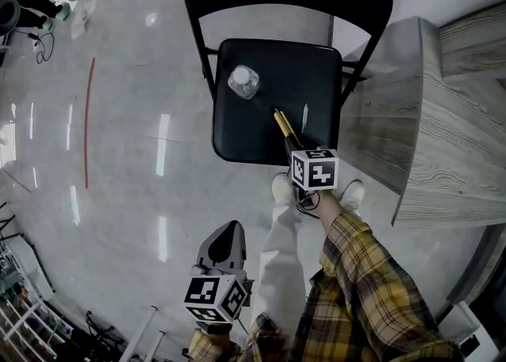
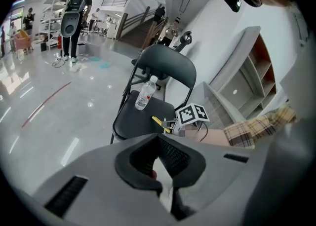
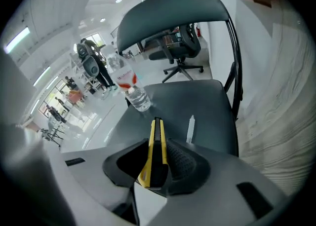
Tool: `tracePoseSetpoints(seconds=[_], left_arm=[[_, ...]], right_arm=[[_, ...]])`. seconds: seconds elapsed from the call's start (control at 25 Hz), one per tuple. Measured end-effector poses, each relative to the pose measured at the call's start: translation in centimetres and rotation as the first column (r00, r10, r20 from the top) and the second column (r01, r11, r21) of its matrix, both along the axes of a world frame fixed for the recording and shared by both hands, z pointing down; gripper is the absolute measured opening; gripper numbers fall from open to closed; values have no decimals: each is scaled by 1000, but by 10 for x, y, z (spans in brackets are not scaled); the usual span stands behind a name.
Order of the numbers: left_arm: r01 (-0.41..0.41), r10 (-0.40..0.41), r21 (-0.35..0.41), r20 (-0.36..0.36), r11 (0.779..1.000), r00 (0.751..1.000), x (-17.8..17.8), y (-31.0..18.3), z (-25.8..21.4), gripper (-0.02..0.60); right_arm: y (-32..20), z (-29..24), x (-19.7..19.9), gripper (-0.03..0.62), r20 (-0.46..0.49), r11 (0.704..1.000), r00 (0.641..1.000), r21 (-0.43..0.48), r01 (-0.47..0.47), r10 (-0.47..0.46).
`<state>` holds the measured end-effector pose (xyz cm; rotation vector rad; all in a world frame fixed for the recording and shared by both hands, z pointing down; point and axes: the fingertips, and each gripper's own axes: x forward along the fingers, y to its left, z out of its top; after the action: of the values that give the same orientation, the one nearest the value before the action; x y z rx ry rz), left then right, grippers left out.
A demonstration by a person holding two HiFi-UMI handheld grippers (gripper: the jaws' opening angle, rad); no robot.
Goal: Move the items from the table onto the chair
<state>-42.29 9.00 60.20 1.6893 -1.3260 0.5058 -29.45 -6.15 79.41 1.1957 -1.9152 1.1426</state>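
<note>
A black folding chair (image 1: 245, 133) stands on the pale floor. A clear water bottle (image 1: 243, 81) (image 3: 132, 88) and a thin white tube (image 1: 304, 118) (image 3: 190, 128) lie on its seat. My right gripper (image 1: 289, 141) (image 3: 158, 147) is over the seat's front edge, shut on a yellow and black utility knife (image 1: 281, 123) (image 3: 157, 133) that points at the bottle. My left gripper (image 1: 228, 231) (image 2: 159, 145) hangs low to the left of the chair, over the floor, shut with nothing in it. The left gripper view also shows the chair (image 2: 132, 121), the bottle (image 2: 145, 93) and the knife (image 2: 159, 121).
A grey wood-grain table (image 1: 443, 131) stands close against the chair's right side. The person's white trousers (image 1: 281, 262) and shoes are just in front of the seat. A red line (image 1: 87, 119) runs along the floor at left. An office chair (image 3: 180, 52) and people are far behind.
</note>
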Motion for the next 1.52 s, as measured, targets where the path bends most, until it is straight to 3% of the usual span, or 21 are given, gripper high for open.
tracePoseSetpoints(seconds=[0.2,0.36,0.48,0.72,0.88,1.04,1.2,1.36,1.52], left_arm=[[8,-8,-36,-2,999,1000,-5,13,20,5],[-25,25,-28,-14,999,1000,4,8,18,5],[-38,38,-7,-22,999,999,11,0,13,5],[-66,67,38,-21,997,998,26,-17,-13,5],[-110,114,142,-15,984,993,48,-56,-58,5],[-164,172,246,-12,955,985,81,-80,-127,5],[-232,253,340,-17,911,967,132,-92,-195,5],[-304,349,430,-27,850,937,200,-100,-256,5],[-389,462,485,-35,783,886,289,-88,-294,5]], right_arm=[[4,38,-7,126,-51,999,998,-11,46,-46],[17,51,-9,127,-56,996,995,-47,74,-77],[16,42,-13,127,-40,993,992,-18,121,-121],[21,-32,-14,127,93,996,992,43,76,-80],[18,-124,-8,101,203,987,975,148,63,-93],[29,-236,7,40,267,961,955,269,58,-132],[40,-351,49,26,339,919,930,394,-1,-144],[53,-438,125,20,369,868,922,489,-88,-115],[81,-482,236,20,331,813,944,550,-190,-3]])
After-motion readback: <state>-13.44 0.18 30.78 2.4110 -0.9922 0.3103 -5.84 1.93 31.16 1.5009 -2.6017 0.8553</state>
